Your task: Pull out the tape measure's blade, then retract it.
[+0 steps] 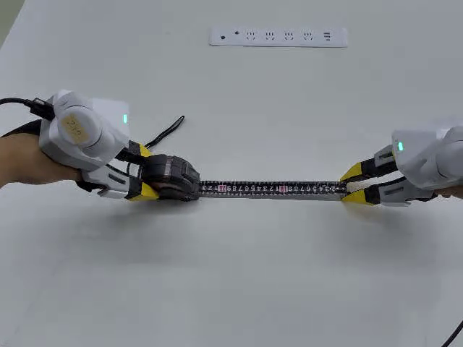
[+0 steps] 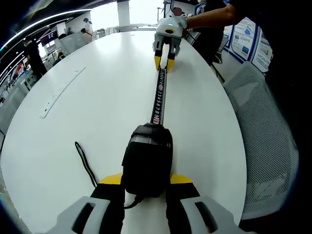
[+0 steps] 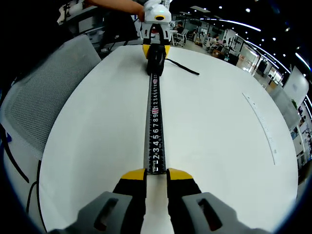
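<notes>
A black tape measure case (image 1: 172,177) lies on the white table, and my left gripper (image 1: 145,172) is shut on it; in the left gripper view the case (image 2: 147,158) sits between the yellow-tipped fingers (image 2: 111,179). The black blade (image 1: 271,189) with white and red numbers runs flat along the table to the right. My right gripper (image 1: 354,185) is shut on the blade's end; in the right gripper view the blade (image 3: 155,126) stretches away from my right gripper (image 3: 156,173) to the case (image 3: 155,62). The case's black wrist strap (image 1: 165,132) trails behind it.
A white power strip (image 1: 278,37) lies at the table's far edge. A black cable (image 1: 16,102) leads off the left gripper. A grey mesh chair (image 2: 265,146) stands beside the table. People and desks stand in the room beyond.
</notes>
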